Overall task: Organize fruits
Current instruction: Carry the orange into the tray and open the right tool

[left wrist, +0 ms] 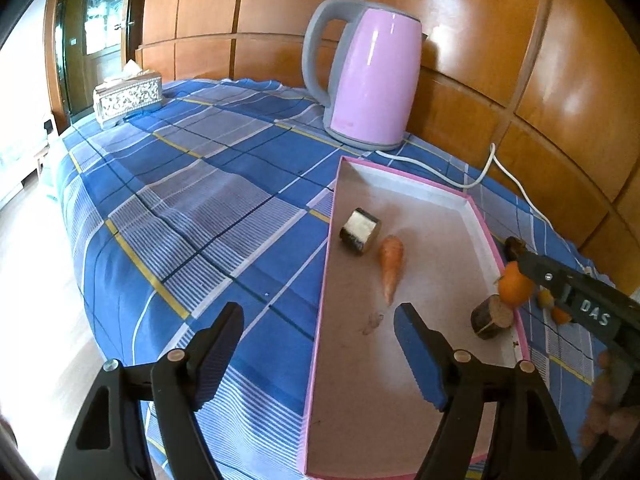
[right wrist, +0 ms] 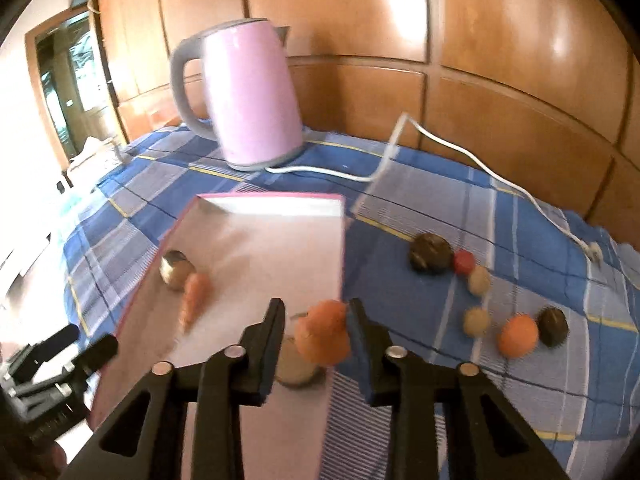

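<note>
Over the shallow pink cardboard tray's (right wrist: 340,240) right edge, right tool (right wrist: 316,312) clamped on round orange fruit (right wrist: 322,336); left tool (left wrist: 320,320) apart, empty.

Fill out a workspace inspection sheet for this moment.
Surface: blue plaid cloth over the table.
Job's things: pink tray holds a carrot, a metal cylinder and a wood stub; loose fruits lie on the cloth right of it.
Clutter: pink kettle, tissue box.
Grippers: left gripper open, empty, at the tray's left rim; right gripper holds an orange fruit above the tray's right edge.
Cables: white kettle cord trails across the cloth.
Surroundings: wood panel wall.
</note>
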